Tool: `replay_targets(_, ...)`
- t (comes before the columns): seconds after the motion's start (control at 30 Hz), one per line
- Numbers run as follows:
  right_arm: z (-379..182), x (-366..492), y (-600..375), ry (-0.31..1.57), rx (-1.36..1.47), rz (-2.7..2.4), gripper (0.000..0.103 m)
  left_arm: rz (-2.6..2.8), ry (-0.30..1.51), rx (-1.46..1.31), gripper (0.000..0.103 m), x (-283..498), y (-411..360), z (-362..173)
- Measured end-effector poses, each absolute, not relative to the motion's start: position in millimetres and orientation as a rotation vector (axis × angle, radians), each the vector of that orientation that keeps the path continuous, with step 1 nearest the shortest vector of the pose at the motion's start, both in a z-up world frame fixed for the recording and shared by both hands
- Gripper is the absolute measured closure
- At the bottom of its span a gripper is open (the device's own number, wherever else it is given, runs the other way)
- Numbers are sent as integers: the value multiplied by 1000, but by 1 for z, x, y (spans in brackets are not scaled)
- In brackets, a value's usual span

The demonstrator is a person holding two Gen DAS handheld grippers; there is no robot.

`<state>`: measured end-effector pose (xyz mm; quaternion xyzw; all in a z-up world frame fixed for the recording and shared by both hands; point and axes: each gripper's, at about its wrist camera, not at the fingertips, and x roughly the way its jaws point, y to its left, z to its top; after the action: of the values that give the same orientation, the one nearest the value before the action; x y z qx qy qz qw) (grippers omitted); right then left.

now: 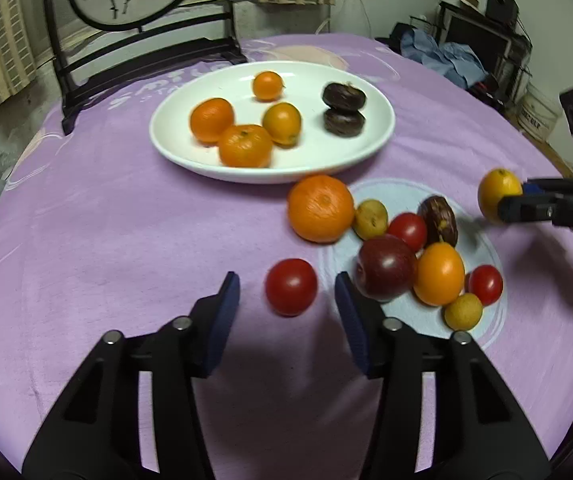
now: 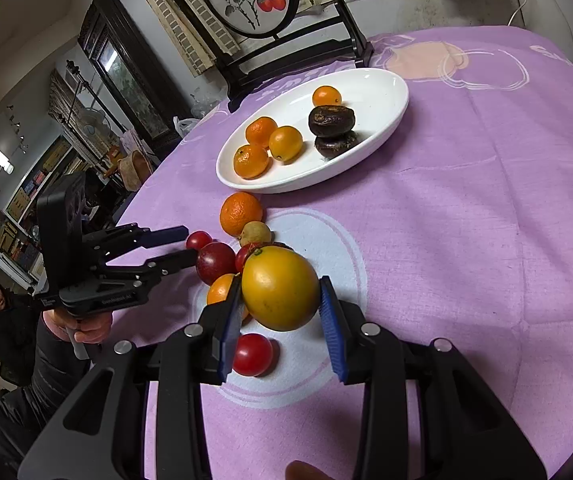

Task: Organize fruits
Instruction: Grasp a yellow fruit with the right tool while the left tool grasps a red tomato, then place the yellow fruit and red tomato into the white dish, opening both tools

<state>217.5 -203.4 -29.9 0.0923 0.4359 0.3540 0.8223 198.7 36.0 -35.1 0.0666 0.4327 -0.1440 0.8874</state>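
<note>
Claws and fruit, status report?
Right claw shut on yellow fruit, lifted. Left claw open around tomato. Plate path clear.

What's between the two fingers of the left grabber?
A red tomato sits on the purple cloth just ahead of the open left gripper, seen in the left wrist view.

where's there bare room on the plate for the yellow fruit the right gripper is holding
The white plate has bare room along its near rim, in front of the two dark fruits, and in its left end beyond the oranges. Its middle is crowded. The yellow fruit sits in the right gripper.
</note>
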Motion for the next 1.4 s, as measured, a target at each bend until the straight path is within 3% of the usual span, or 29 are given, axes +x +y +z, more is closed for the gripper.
replay_targets(0.07,-30,217,-203,926,190,753,65,-297,908,160,64,200,32,-40)
replay_targets(0.37,-30,215,-203,923,176,749,65,-265,921,170,73,207,32,-47)
replay_targets(0.93,-18,224,-165,850,121,787,65,-315,815,82,74,201,33,-12)
replay_targets(1.07,-5,255,-154,754,154,688,65,-265,769,14,74,226,34,6)
replay_targets(1.37,-17,307,-124,741,92,630,65,-95,797,-93,74,308,48,3)
replay_targets(1.4,-18,309,-121,725,93,635,58,-88,801,-93,74,311,48,1)
